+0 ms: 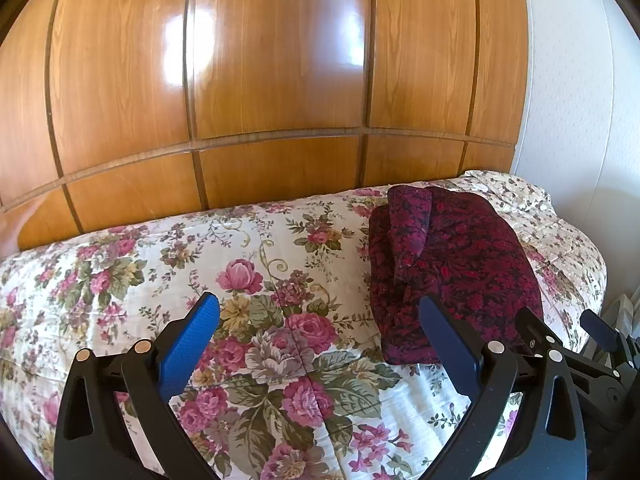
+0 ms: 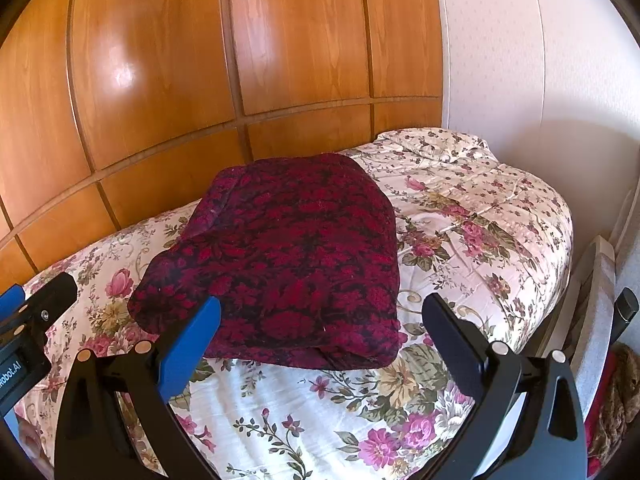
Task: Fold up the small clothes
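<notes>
A dark red and black patterned garment [image 2: 296, 256] lies folded in a thick rectangle on the floral bedspread [image 2: 460, 216]. In the left wrist view the garment [image 1: 452, 264] sits to the right, with a narrower folded strip on its left top. My left gripper [image 1: 320, 312] hangs open above the bedspread [image 1: 256, 264], left of the garment, holding nothing. My right gripper [image 2: 320, 312] is open just in front of the garment's near edge, its blue left finger [image 2: 188, 348] overlapping the near left corner. Both grippers are empty. The right gripper [image 1: 568, 336] shows at the left wrist view's right edge.
A glossy wooden panelled wall [image 1: 256, 80] runs behind the bed. A white wall [image 2: 520, 60] stands at the right. A pale chair or rack [image 2: 596, 320] and some brown fabric [image 2: 616, 408] are beside the bed's right edge. The left gripper's body [image 2: 28, 328] shows at the left.
</notes>
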### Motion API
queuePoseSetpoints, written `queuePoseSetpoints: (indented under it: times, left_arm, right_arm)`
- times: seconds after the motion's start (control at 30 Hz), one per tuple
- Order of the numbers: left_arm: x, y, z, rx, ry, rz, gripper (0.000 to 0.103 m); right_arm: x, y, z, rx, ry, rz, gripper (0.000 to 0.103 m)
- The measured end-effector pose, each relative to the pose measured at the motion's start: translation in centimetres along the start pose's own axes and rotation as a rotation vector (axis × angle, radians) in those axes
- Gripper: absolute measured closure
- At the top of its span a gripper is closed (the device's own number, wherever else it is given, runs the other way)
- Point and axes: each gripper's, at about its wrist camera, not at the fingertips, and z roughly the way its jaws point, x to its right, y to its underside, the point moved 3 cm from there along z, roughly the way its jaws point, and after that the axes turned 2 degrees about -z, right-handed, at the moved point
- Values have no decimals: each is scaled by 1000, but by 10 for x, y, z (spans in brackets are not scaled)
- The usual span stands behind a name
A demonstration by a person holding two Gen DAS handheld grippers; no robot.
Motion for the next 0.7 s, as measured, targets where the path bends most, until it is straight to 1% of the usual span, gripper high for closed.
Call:
queuePoseSetpoints:
  times: [0.37, 0.5, 0.57, 0.7]
  left_arm:
    - [0, -2, -2, 4, 1, 0, 4]
    - [-5, -3, 1, -13, 3, -26, 4]
    - [-7, -3, 3, -26, 7, -31, 4]
    - [-7, -2, 3, -27, 10, -29, 4]
  right_arm:
    - [-1, 1, 2, -5, -4, -3, 2]
    - [0, 2, 4, -11, -8, -5, 2]
    - [0, 2, 5, -12, -7, -6, 2]
    - [4, 2, 7, -15, -12, 1, 2]
